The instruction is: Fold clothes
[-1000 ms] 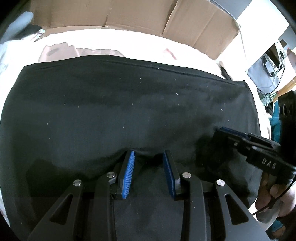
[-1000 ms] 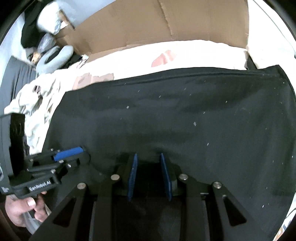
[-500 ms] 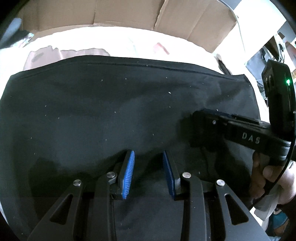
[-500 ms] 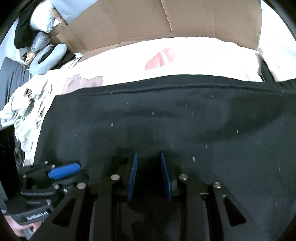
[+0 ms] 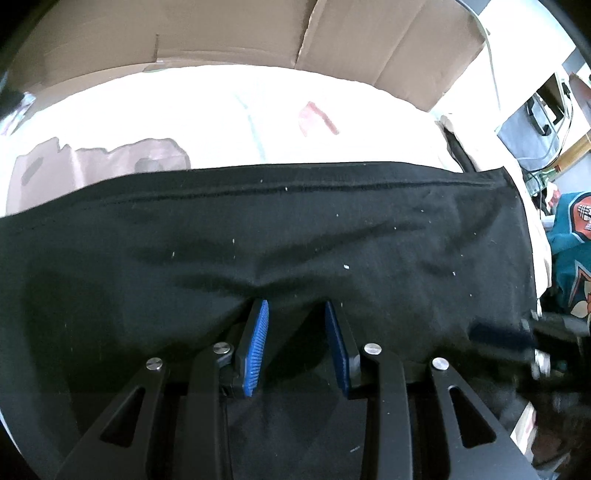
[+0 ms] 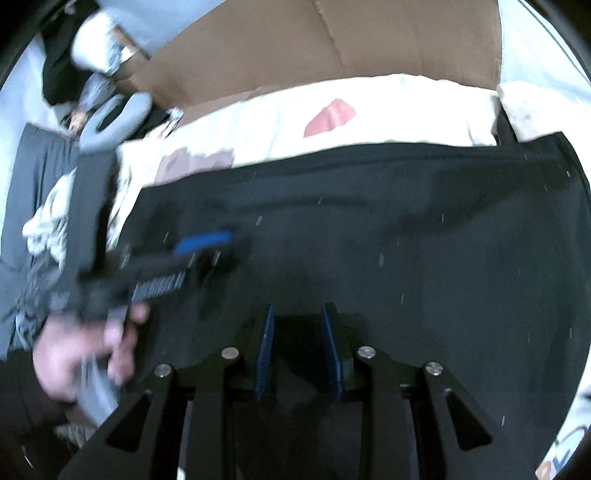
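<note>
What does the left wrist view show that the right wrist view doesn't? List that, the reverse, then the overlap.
Left wrist only: a teal printed garment at the right edge. Right wrist only: a grey neck pillow, crumpled pale clothes, and the left hand, blurred. Both: the black garment spread on a white sheet, with cardboard behind.

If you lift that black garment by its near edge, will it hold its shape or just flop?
Probably flop: the black garment already puckers into soft creases just beyond the left gripper. It looks thin and light, lying flat on the white sheet. Its lint-flecked surface suggests it isn't slippery.
</note>
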The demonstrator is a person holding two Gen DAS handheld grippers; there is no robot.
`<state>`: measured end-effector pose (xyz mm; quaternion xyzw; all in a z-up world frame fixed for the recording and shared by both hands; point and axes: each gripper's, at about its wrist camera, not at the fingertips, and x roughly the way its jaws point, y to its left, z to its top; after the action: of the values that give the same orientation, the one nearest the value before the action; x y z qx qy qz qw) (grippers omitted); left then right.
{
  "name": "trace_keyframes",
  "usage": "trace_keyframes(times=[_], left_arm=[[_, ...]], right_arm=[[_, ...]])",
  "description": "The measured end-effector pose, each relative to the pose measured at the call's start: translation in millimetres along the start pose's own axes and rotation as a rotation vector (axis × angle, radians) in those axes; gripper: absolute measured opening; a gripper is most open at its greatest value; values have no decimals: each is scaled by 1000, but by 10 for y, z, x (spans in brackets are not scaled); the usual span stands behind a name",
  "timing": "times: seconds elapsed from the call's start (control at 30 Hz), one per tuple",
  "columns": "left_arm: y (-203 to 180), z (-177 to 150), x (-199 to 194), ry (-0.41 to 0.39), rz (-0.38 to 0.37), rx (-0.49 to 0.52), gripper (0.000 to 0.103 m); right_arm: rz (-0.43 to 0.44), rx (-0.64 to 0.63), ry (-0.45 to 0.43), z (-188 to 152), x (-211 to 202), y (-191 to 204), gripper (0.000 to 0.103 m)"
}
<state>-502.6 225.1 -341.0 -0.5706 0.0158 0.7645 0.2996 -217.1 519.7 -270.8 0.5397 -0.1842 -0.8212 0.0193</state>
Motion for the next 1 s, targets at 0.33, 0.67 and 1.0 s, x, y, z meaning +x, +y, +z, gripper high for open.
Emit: trace_keyframes(times=[0.33, 0.67, 1.0], left_arm=[[-94, -125, -456, -13, 21, -12, 32], [-348, -1114, -1020, -41, 9, -100, 32], [-708, -1910, -1020, -24, 0, -143, 32]], right_arm=[[18, -96, 74, -634, -156, 271, 25], [67, -174, 120, -1173, -317, 415, 25], [105, -168, 121, -1450, -263, 501, 25]])
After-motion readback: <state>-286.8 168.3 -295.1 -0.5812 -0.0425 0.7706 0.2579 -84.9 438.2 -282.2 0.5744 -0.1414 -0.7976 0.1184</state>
